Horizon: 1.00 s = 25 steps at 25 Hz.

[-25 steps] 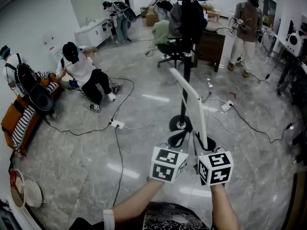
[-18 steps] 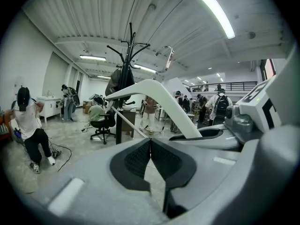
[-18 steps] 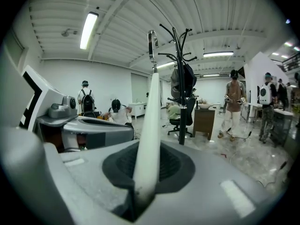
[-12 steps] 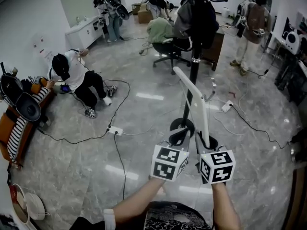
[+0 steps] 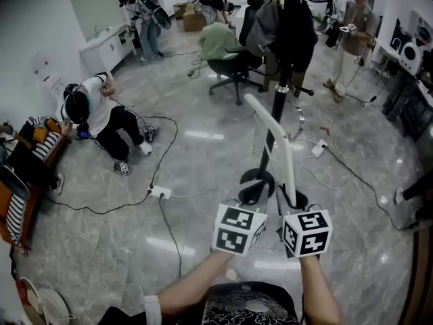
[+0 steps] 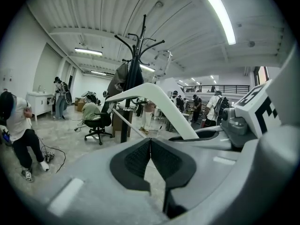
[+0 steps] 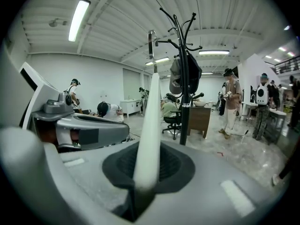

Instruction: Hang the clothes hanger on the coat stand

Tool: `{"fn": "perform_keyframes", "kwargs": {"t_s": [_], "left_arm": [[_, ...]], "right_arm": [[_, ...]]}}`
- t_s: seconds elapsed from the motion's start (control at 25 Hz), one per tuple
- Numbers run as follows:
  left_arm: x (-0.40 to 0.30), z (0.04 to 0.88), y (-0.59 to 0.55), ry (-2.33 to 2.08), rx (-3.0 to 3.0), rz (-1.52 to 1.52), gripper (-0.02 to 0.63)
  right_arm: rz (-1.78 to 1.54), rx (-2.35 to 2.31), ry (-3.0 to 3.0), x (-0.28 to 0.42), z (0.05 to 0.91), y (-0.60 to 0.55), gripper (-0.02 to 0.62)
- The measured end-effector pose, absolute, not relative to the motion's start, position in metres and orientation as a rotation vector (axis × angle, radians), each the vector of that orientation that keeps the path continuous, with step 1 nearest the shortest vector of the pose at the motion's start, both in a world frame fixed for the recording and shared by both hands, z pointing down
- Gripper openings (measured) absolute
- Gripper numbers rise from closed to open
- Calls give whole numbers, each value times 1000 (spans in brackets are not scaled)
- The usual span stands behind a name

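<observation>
One white plastic clothes hanger [image 7: 151, 125] is standing clamped in the right gripper's [image 7: 146, 172] jaws, the left gripper's [image 6: 150, 156] jaws meeting empty beside it; mid-carry, it is likely needing its hook raised onto the tall black metal coat stand [image 7: 184, 111] ahead.

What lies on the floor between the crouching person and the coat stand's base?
A white power strip with a black cable; seen in head view.

The clothes hanger [image 7: 151, 121] is white and thin. It sticks up and away, tilted, with its near end pinched in the right gripper [image 7: 146, 175]. The coat stand [image 5: 278, 103] is a tall black pole with curved hooks on top and a round foot. It stands just beyond the hanger, with dark clothes already hanging on it.
</observation>
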<state>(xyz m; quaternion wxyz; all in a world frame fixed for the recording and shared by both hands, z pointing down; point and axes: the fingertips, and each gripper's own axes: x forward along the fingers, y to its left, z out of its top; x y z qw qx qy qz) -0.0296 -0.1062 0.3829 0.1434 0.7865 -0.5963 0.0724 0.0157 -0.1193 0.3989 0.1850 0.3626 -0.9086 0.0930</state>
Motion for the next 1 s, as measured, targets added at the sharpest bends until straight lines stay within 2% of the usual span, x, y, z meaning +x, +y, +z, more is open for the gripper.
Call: {"fn": "perform_keyframes", "kwargs": {"t_s": [0.48,1.0], "left_arm": [[-53,397,-146,-1722,2280,241,6],[-68,401,-240,-1785,2220,237,6]], "right_arm": [[266,1026,-2554,-6,418,-161,51],[263,946,-2568,-21,430,-253,51]]}}
